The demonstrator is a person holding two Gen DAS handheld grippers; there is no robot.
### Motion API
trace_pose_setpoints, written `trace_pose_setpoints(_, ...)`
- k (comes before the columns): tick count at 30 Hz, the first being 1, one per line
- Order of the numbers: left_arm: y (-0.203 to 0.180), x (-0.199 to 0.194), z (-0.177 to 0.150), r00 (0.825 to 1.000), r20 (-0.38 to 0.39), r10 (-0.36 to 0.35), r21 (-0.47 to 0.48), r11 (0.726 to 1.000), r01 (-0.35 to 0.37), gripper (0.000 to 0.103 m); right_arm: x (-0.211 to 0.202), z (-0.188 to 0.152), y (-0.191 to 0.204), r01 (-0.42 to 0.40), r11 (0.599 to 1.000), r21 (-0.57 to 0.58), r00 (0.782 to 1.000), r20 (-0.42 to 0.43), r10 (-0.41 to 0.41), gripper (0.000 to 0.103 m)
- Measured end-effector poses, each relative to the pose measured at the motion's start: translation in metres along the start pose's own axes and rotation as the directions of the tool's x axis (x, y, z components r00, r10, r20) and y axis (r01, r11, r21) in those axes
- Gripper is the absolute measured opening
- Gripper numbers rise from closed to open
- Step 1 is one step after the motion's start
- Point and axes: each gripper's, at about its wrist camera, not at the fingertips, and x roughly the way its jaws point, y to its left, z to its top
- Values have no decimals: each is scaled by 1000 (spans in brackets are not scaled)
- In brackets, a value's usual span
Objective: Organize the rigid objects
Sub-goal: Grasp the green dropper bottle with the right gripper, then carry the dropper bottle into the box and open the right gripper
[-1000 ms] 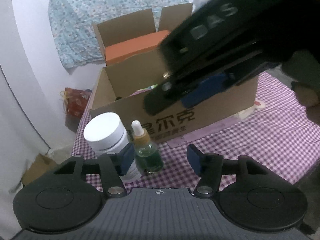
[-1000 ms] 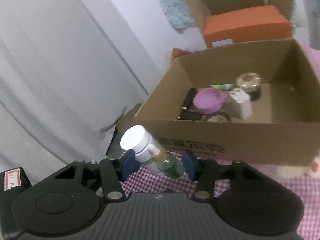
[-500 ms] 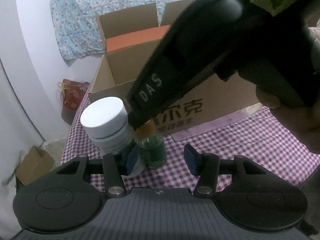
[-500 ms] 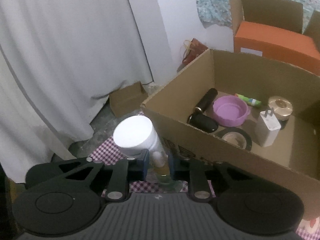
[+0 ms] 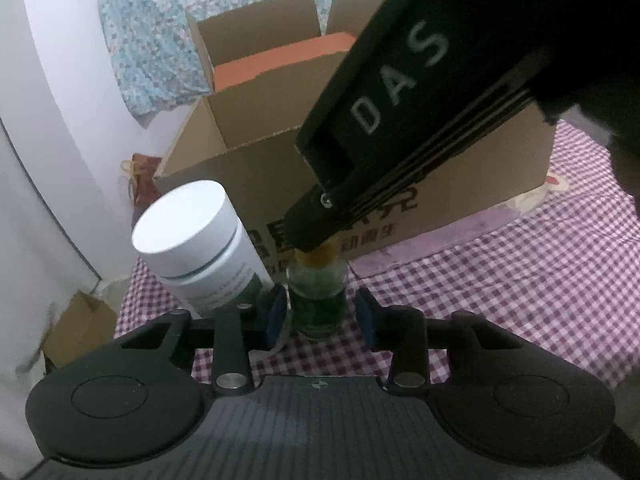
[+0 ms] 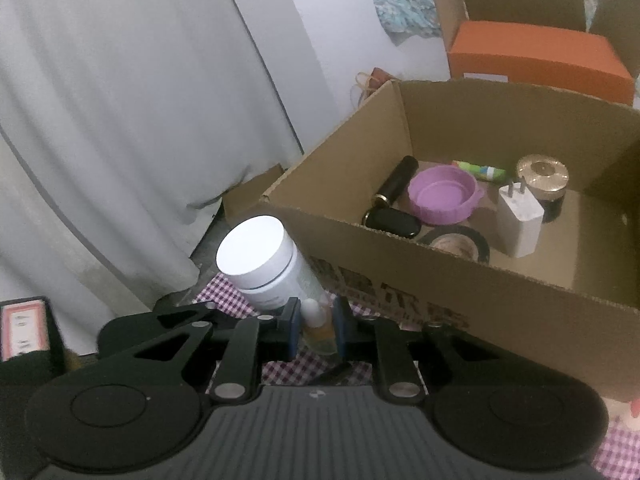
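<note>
Left wrist view: left gripper (image 5: 320,316) low over the checked cloth of the desk (image 5: 500,280), jaws closing, the green dropper bottle (image 5: 318,300) between the blue pads but not yet pressed on either side. Bottle upright, long axis vertical, neck pointing up, just in front of the cardboard box (image 5: 400,208) and touching or nearly touching the white jar (image 5: 196,240) on its left. Right gripper body coming down from above, covering the bottle's cap. Probably approached low to steady the glass body while the other tool takes the neck.

Right wrist view: right gripper (image 6: 316,330) clamped together on the dropper bottle's neck, white bulb showing just above the pads. Bottle again standing just short of the box's near wall, white jar at its left shoulder. Gripped high on the narrow neck, likely so as to lift straight up and clear the wall. Inside the box: purple lid (image 6: 442,196), white charger (image 6: 520,220), black tube (image 6: 396,180), tape roll (image 6: 456,242).
</note>
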Motion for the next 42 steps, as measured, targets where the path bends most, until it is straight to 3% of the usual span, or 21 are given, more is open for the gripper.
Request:
trace_pose_setpoints(4,2,2,-1,1000,1,6,-10,1000,-6,31,1,0,-1,-5,1000,7,1000,5,5,19)
trace_pose_setpoints(10,7,-5,0,999,-2,-47,-45,998,47,31,-3,-3,3,8,1000,1,1000,2,-8,19)
trace_pose_setpoints(16,2,-32,12,997,38,-71,-41,997,73,31,-30,-4,13,13,999,-30,999,36,-12,19)
trace_pose_setpoints(22,1,-70,41,987,135,-92,-36,995,97,31,-81,8,26,21,996,-82,989,151,-8,19)
trace_pose_setpoints(28,3,-77,85,969,207,-132,-41,989,144,31,-121,32,25,50,992,-112,958,288,-16,19)
trace_pose_setpoints(34,-2,-37,122,961,155,-230,-75,967,244,31,-125,65,-14,74,996,-56,953,297,-54,19)
trace_pose_setpoints(42,-17,47,140,949,-32,-314,-132,943,307,31,-78,86,-94,77,994,82,982,163,-90,20)
